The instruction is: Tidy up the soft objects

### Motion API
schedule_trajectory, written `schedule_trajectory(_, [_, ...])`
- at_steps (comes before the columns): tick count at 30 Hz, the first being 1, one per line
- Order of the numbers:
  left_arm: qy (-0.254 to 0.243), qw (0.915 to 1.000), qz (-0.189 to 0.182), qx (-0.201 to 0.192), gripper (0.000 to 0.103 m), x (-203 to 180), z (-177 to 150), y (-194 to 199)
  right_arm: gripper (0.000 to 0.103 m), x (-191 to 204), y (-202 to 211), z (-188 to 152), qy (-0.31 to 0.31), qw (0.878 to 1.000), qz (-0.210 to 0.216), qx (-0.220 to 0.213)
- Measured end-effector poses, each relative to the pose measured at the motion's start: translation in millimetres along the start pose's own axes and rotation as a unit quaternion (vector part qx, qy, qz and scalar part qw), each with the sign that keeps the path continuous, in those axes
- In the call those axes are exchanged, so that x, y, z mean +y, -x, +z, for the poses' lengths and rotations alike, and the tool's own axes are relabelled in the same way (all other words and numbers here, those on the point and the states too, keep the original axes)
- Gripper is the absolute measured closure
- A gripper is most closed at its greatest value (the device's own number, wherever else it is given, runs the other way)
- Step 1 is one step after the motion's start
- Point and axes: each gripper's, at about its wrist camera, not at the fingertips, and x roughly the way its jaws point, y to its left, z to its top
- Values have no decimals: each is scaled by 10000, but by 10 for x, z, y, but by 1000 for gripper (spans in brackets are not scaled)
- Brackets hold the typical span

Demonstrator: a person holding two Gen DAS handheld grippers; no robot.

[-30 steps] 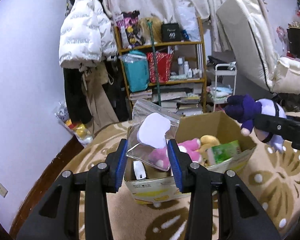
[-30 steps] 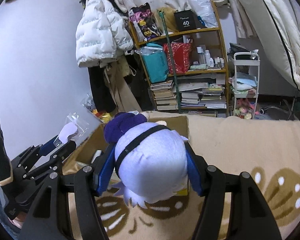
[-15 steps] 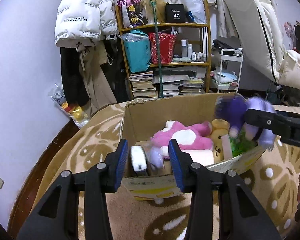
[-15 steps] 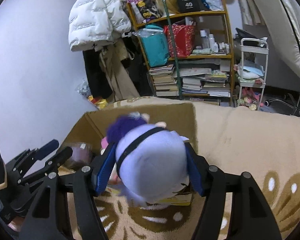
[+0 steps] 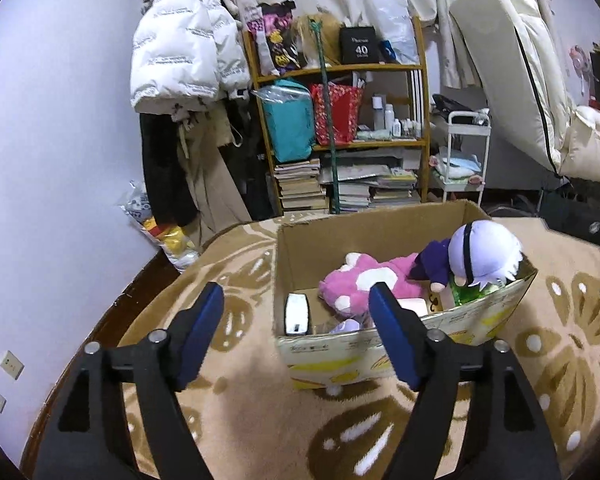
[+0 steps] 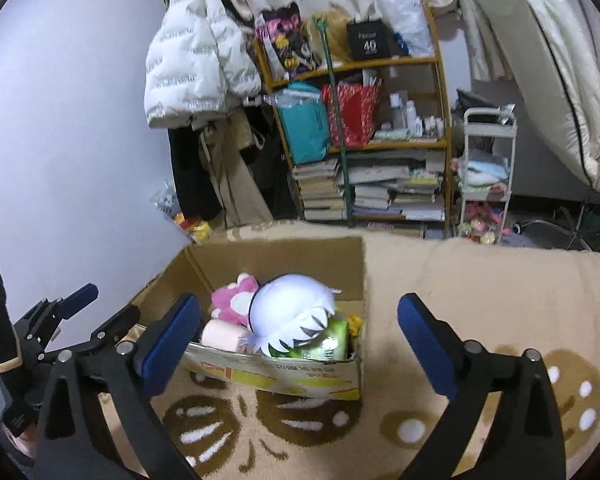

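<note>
**A:** Start on your left. What's that hand doing?

**B:** My left gripper (image 5: 296, 312) hangs over the carpet (image 5: 260, 412) with its fingers (image 5: 202, 332) spread wide and nothing between them. It sits short of the cardboard box (image 5: 380, 350), near the box's left corner, where a small bagged item (image 5: 344, 326) lies low against the front wall.

**A:** And further right, inside the box?

**B:** The pink plush (image 5: 370, 284) lies across the middle. The purple-haired doll (image 6: 290, 312) is propped on top at the right end, leaning on a green packet (image 6: 326, 342), because that side is already stacked.

**A:** Your right hand?

**B:** My right gripper (image 6: 298, 338) is empty too, fingers (image 6: 426, 346) parted wide, held above the box's near edge. I'd judge both soft things are now stowed.
</note>
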Motion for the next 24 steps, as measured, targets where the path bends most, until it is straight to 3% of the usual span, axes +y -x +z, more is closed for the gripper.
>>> schedule_trajectory(5, [246,9997,6,-81,10,107,26,234,0,-30,328,69,-58,9997,26,-229])
schedule_trajectory(14, [335,9988,173,-321,3,171,8,687,0,46,713,25,159,9989,-191,-403])
schedule_trajectory(24, [558,9974,5,-445,1,349,-63,1152,0,164,1105,-52,288,9972,-393,-562])
